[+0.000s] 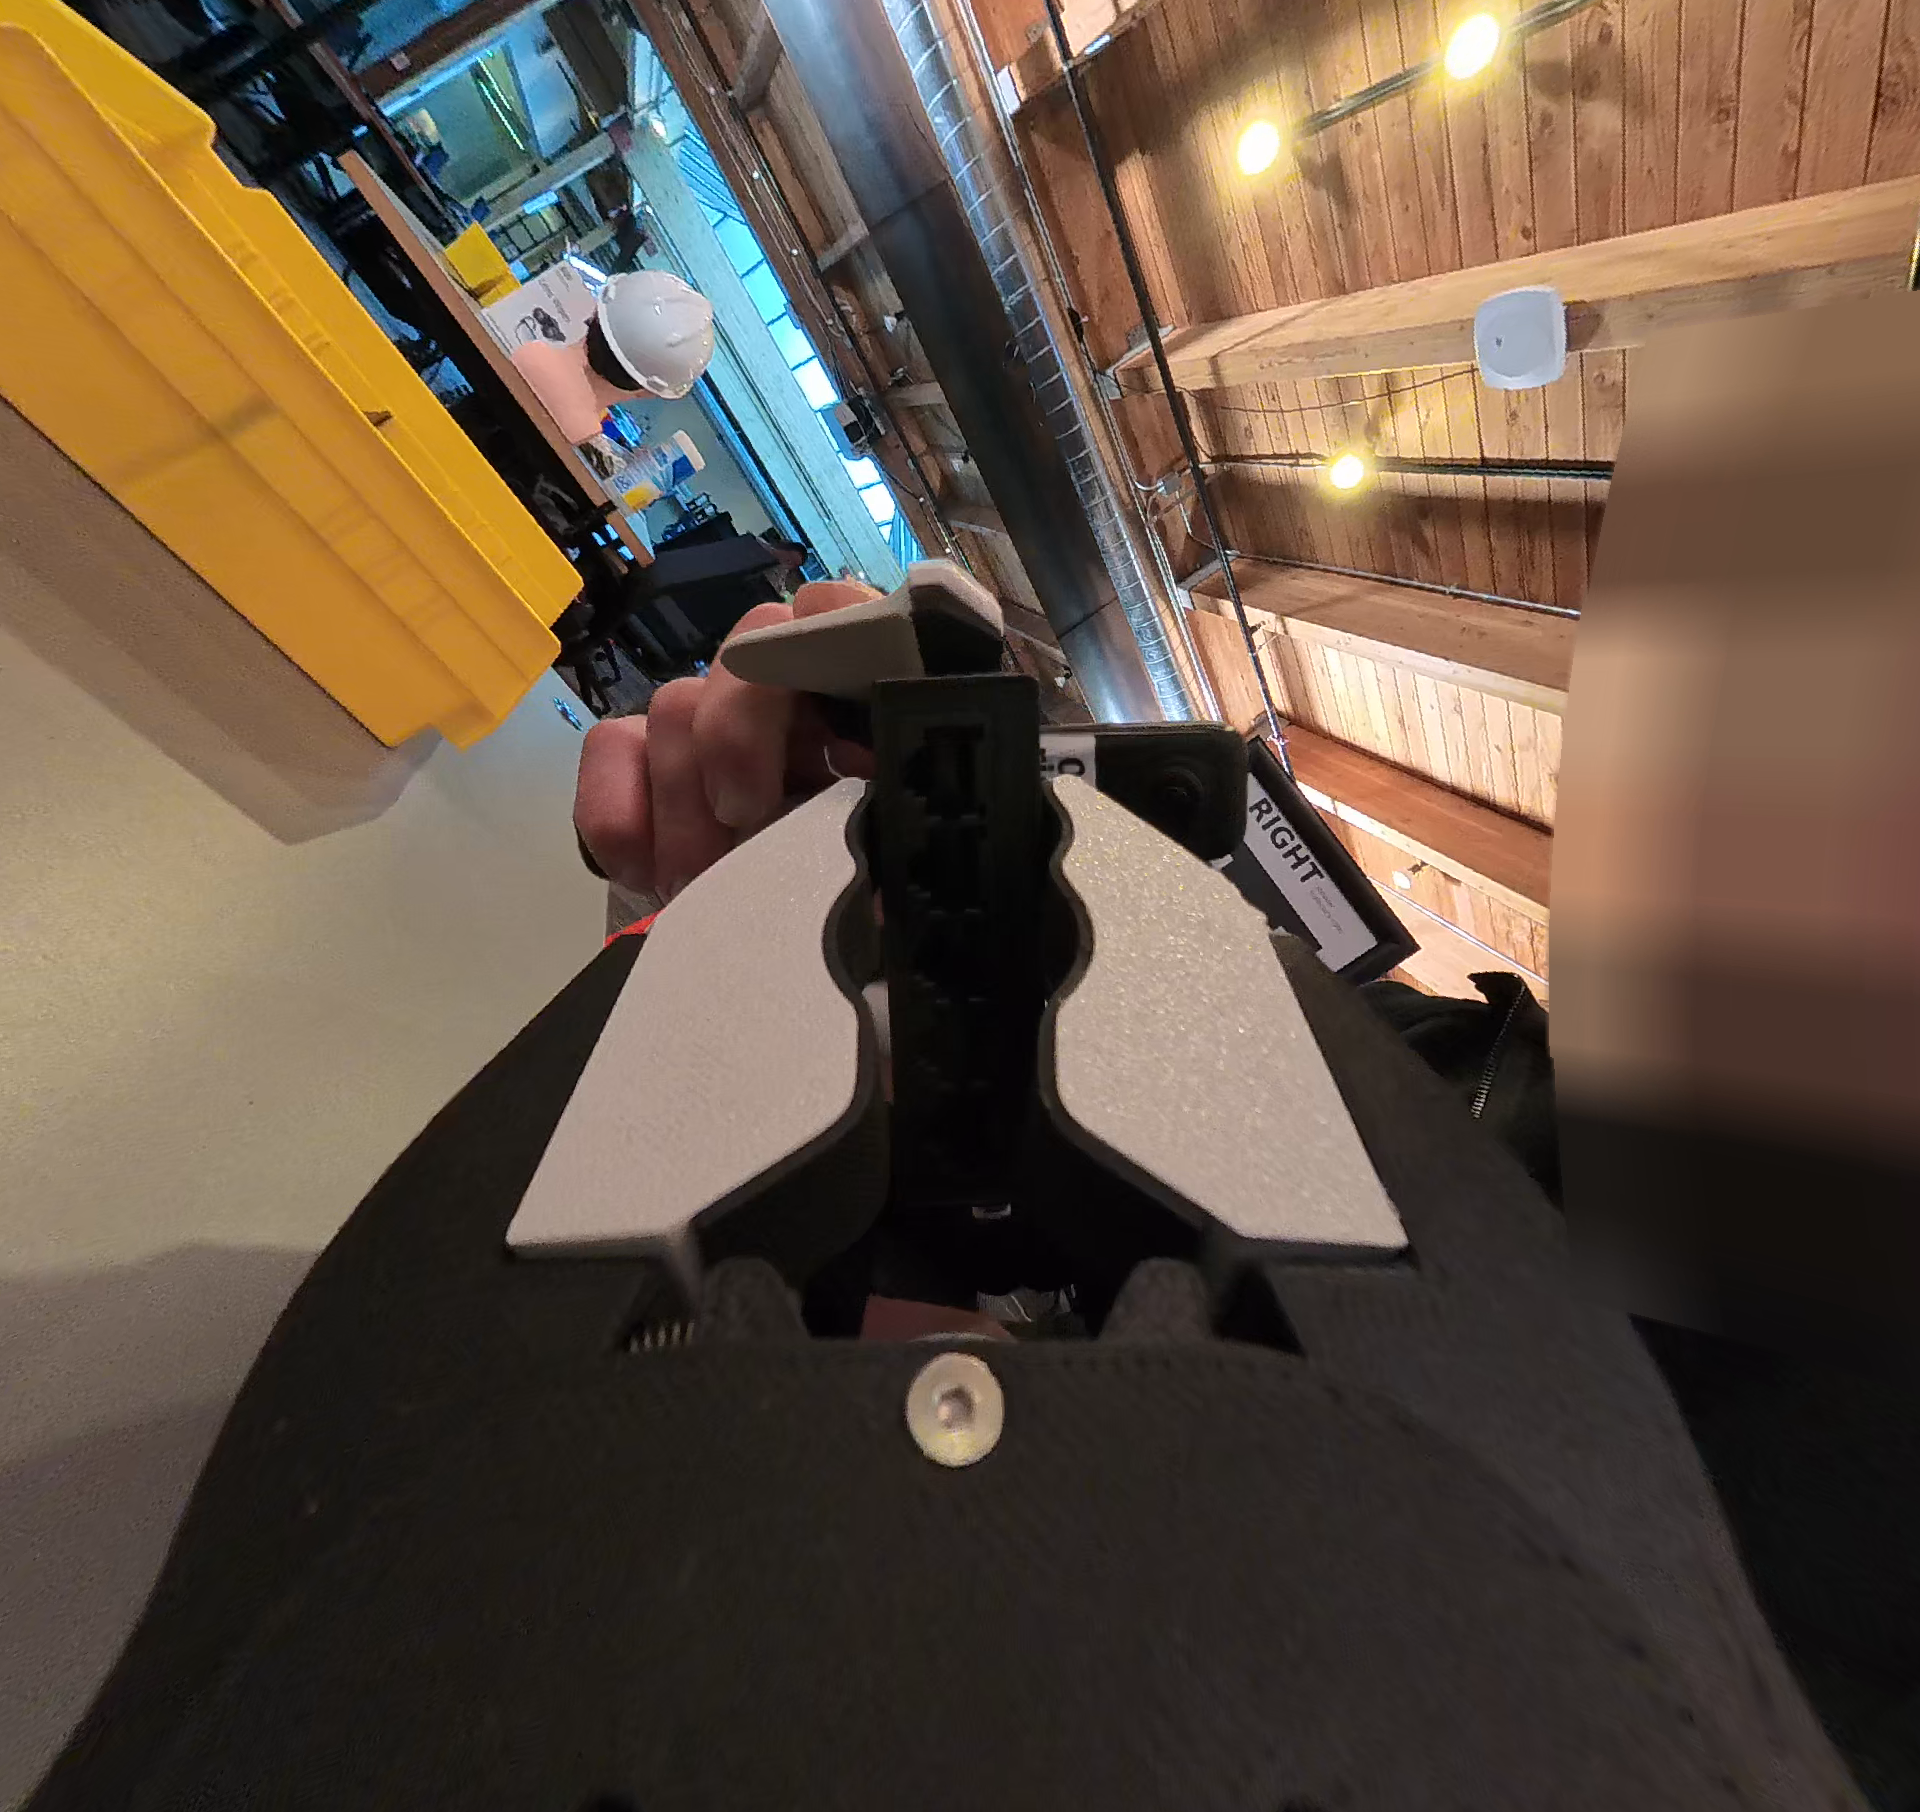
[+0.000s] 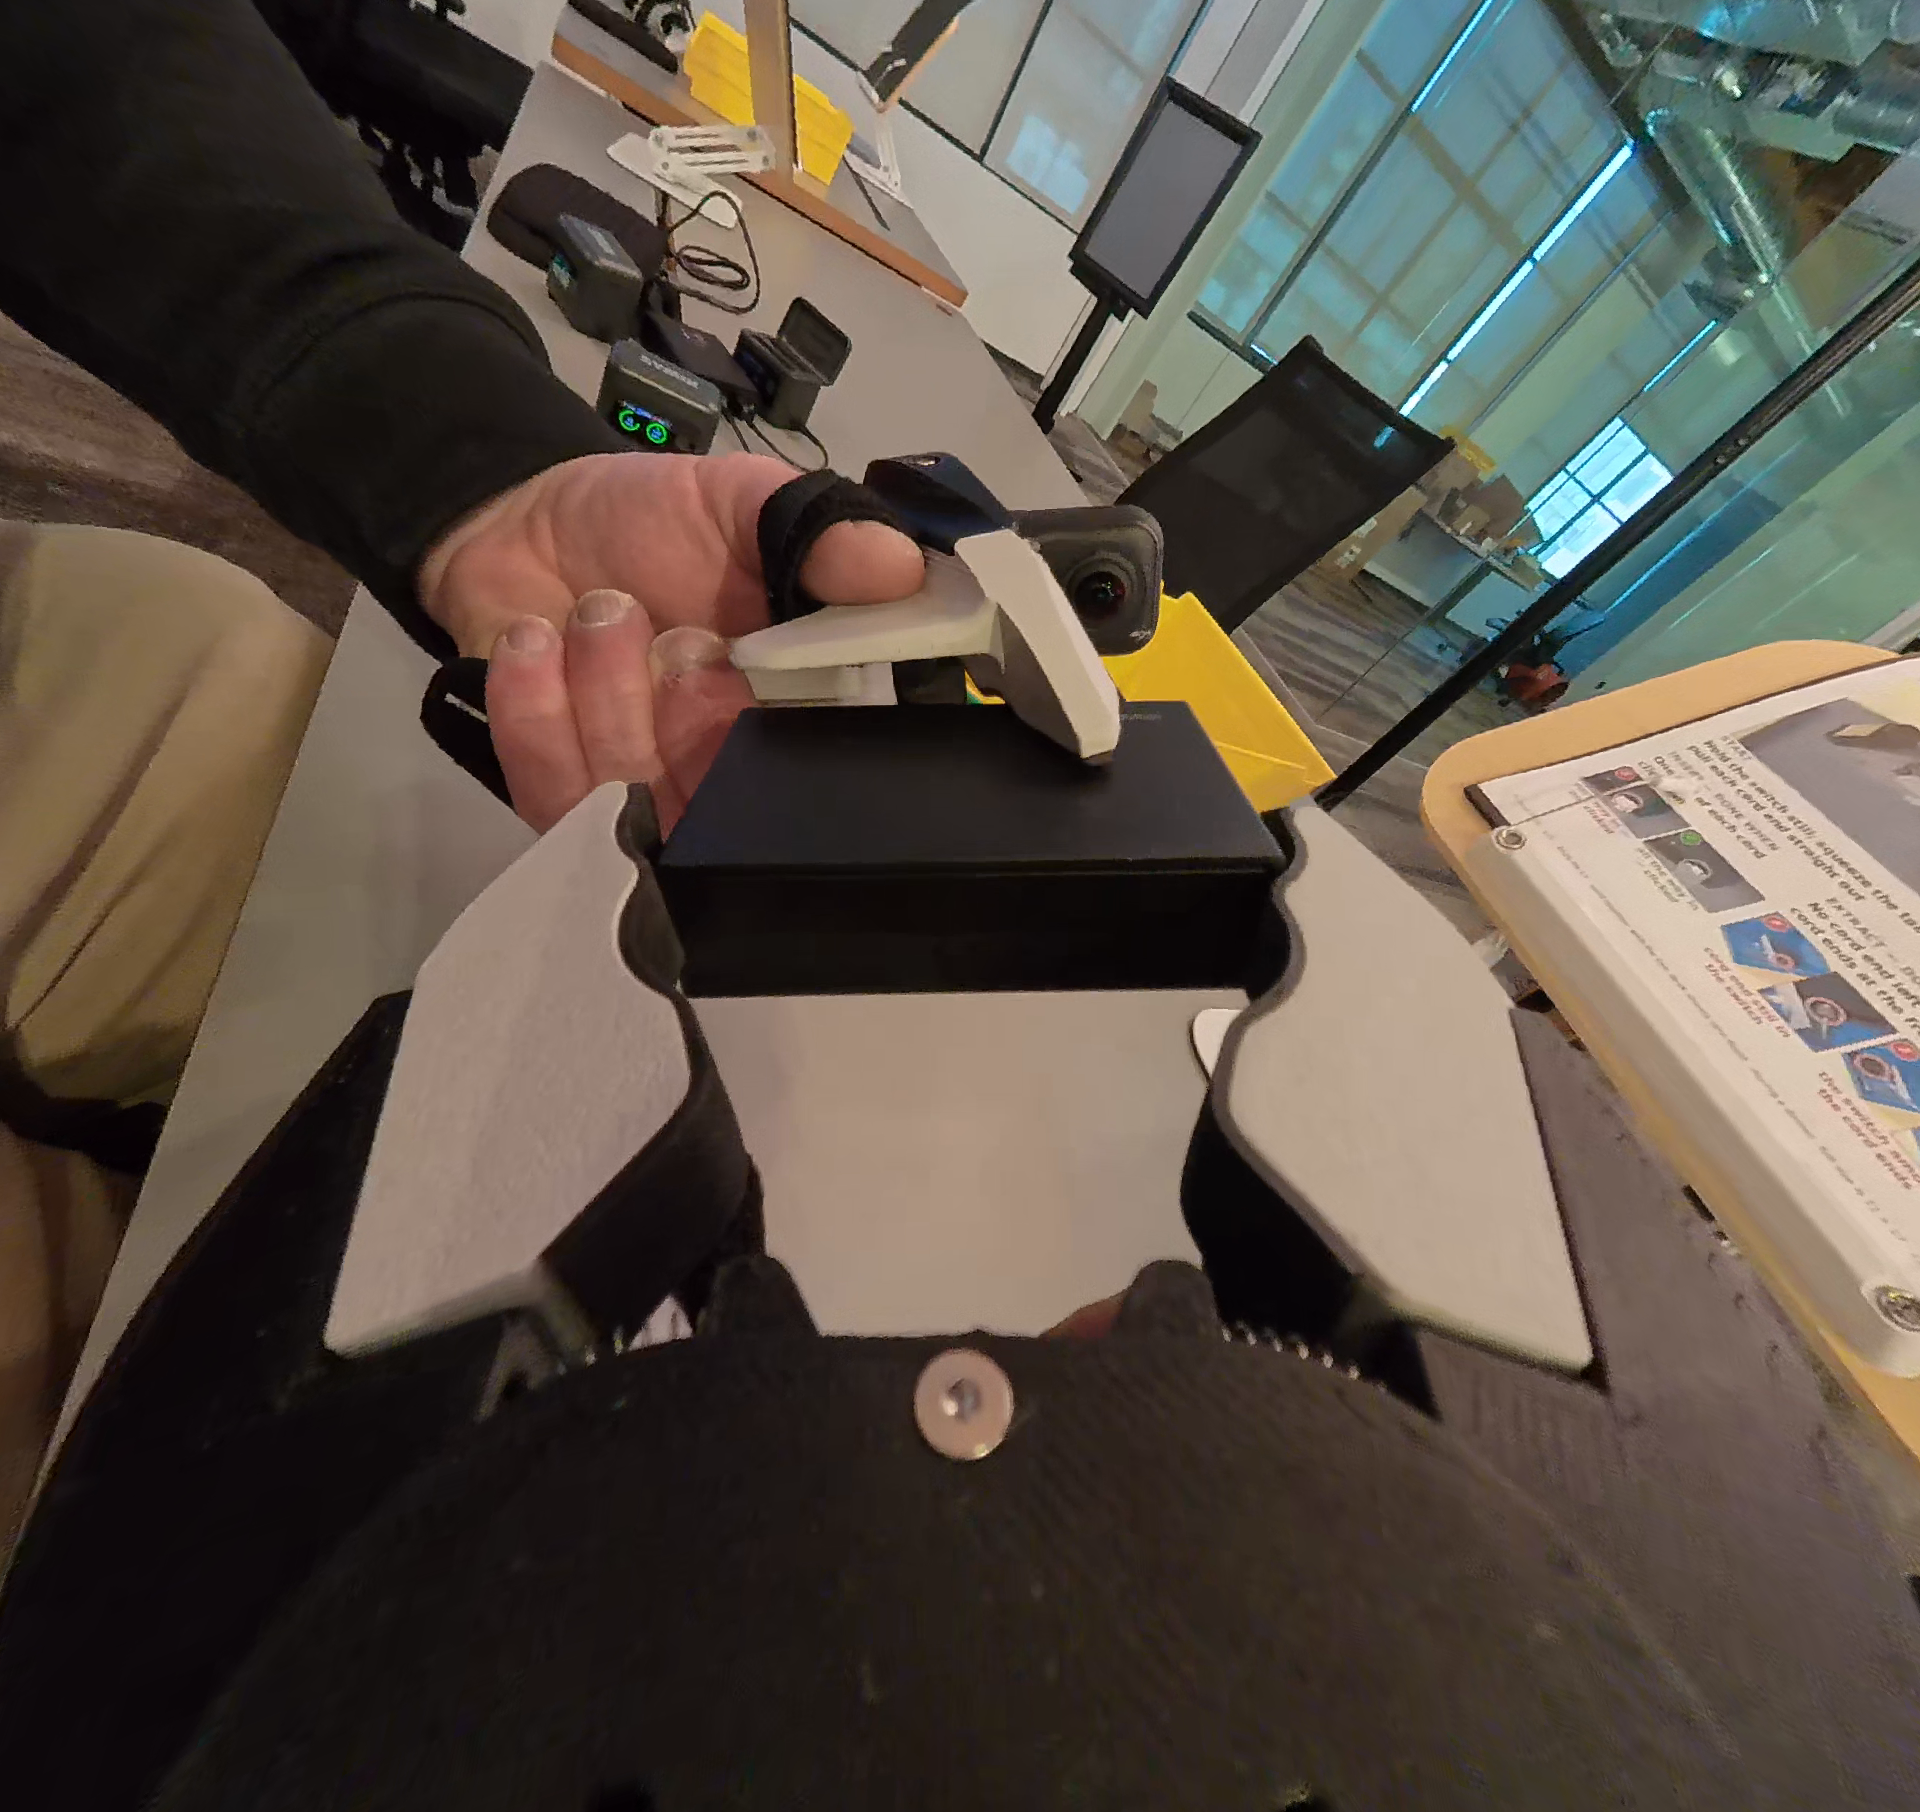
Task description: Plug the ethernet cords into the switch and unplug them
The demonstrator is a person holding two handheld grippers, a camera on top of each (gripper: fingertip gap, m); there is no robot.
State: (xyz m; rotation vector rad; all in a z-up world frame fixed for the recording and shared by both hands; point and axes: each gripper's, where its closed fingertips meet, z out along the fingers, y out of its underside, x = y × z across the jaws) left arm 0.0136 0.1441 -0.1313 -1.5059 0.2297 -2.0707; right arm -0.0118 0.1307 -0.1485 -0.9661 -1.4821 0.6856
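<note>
The black switch (image 1: 951,931) stands end-up between the fingers of my left gripper (image 1: 956,806), its row of ports facing this camera. The left jaws are shut on its thin sides. In the right wrist view the switch (image 2: 966,827) is held above the grey table (image 2: 935,1170), plain back face toward me. My right gripper (image 2: 961,848) spans its length, with a fingertip against each end. The left gripper (image 2: 935,682) clamps it from the far side, and the right gripper (image 1: 914,619) shows at the switch's top end. No ethernet cord is in view.
A yellow bin (image 1: 260,391) sits on the table at the left. A board with an instruction sheet (image 2: 1714,983) lies at the right. Chargers and cables (image 2: 655,401) sit farther back, with another yellow bin (image 2: 1216,702) and a black chair (image 2: 1278,474) behind. Less than 4 cm separates the two grippers' tips.
</note>
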